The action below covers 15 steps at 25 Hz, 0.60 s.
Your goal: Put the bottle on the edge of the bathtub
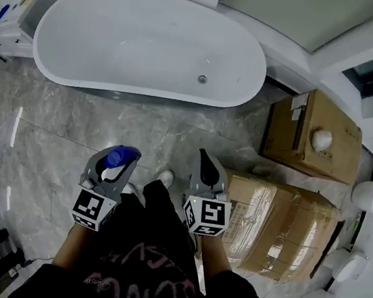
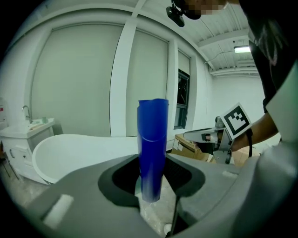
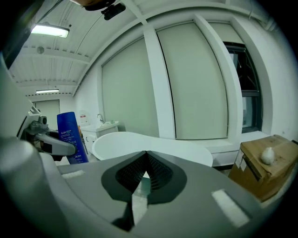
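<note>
Close by the person's legs, the left tongs (image 1: 120, 167) grip a blue bottle (image 2: 152, 139), upright between the jaws, its top standing above them. Just beside, the right tongs (image 3: 145, 161) are pressed together with nothing in them. Both hang over the marble floor (image 1: 60, 128), with cardboard boxes (image 1: 278, 225) to the right. The white bathtub (image 1: 139, 92) lies beyond, well apart from the bottle.

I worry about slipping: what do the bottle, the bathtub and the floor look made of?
The bottle: likely plastic, smooth opaque blue with a sheen. The bathtub: smooth white, acrylic or enamel, which one unclear; seamless moulded curves. The floor: polished grey veined stone or tile, with joint lines and light streaks reflected.
</note>
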Motion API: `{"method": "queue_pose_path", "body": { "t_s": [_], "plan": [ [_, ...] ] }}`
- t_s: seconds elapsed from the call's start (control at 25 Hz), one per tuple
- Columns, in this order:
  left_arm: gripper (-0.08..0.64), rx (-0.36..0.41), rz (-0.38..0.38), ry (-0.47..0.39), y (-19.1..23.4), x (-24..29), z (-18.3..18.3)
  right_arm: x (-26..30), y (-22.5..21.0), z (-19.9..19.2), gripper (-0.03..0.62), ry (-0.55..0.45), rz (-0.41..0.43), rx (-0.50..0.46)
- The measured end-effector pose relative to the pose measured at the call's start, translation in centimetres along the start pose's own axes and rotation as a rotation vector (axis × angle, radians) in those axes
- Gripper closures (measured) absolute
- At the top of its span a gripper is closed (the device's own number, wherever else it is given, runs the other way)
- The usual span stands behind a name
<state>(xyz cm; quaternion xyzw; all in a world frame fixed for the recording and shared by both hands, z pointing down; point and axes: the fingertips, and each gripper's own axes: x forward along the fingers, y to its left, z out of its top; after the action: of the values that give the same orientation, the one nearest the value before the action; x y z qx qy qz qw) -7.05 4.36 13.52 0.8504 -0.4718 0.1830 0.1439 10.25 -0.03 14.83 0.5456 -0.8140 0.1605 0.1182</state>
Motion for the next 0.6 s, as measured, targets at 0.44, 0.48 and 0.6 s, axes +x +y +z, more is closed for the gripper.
{"method": "queue_pose_path", "body": {
  "t_s": [0.44, 0.48, 0.6],
  "plan": [
    [0.39, -0.038, 0.05, 0.002, 3.8, 3.1, 0.1, 3.6, -0.6, -0.8, 0.566, 0.049, 0.01, 0.021],
    [0.39, -0.037, 0.045, 0.004, 4.1, 3.8, -0.1, 3.9, -0.9, -1.2, 0.568, 0.057, 0.0, 0.03],
    [0.39, -0.036, 0.028, -0.001, 5.1, 5.8, -0.8, 4.8, -1.8, -2.1, 0.568, 0.067, -0.026, 0.055]
  ]
}}
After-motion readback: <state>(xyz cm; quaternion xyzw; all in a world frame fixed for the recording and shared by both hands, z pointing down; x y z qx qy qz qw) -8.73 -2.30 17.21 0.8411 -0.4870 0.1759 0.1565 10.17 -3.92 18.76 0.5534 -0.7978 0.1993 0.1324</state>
